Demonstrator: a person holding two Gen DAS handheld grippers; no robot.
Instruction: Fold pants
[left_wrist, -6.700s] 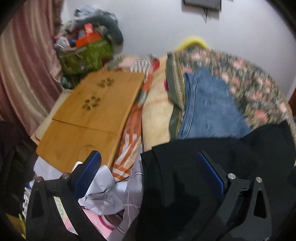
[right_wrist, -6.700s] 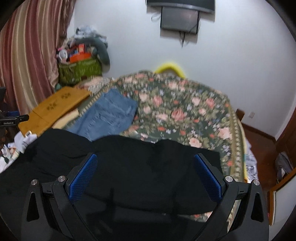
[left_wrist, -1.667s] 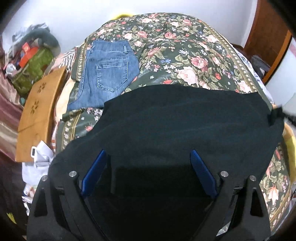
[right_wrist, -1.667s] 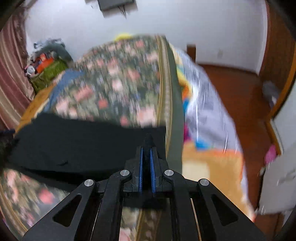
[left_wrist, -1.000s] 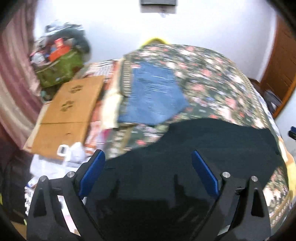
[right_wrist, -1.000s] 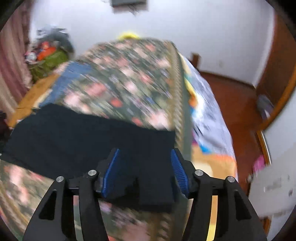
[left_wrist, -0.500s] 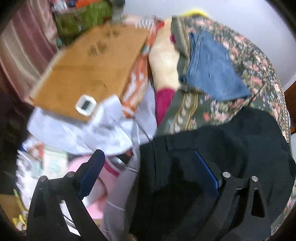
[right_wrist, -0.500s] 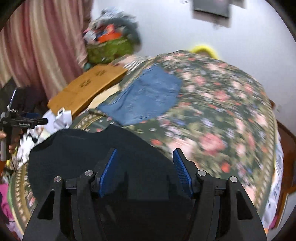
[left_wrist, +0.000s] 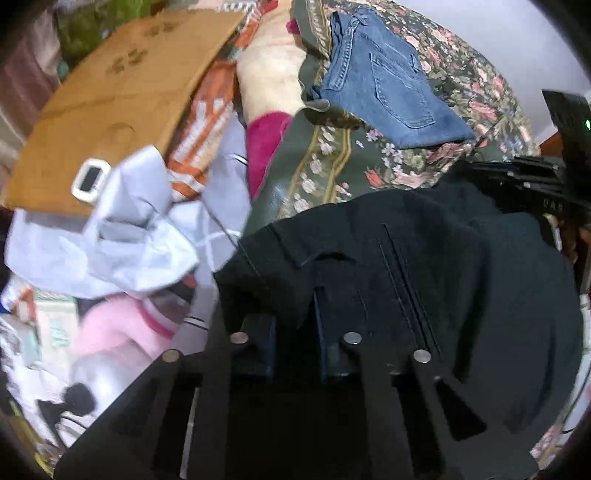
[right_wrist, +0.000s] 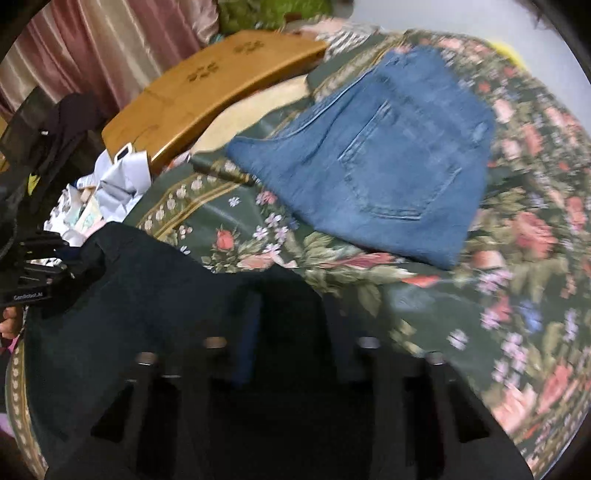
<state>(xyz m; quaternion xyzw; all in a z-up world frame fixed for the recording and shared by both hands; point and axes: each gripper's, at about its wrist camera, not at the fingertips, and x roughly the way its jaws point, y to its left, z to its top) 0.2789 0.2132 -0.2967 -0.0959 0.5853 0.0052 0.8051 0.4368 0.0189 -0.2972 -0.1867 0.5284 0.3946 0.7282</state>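
The black pants (left_wrist: 461, 280) lie on the floral bedspread (left_wrist: 332, 162), waistband toward the bed's left edge. My left gripper (left_wrist: 295, 317) has its jaws narrowed onto the waistband fabric, which bunches between the fingers. My right gripper (right_wrist: 291, 325) sits over the pants (right_wrist: 147, 295) at their far edge, jaws partly closed with dark cloth between them; blur hides whether they pinch it. The left gripper shows at the left edge of the right wrist view (right_wrist: 33, 273).
Folded blue jeans (right_wrist: 376, 166) lie on the bedspread (right_wrist: 517, 258) beyond the black pants. A wooden lap table (left_wrist: 110, 96) and a heap of pale clothes (left_wrist: 122, 229) sit left of the bed. Striped curtains (right_wrist: 92, 40) hang behind.
Both grippers dropped lower onto the black pants and narrowed their jaws. The left one now has waistband fabric between its fingers.
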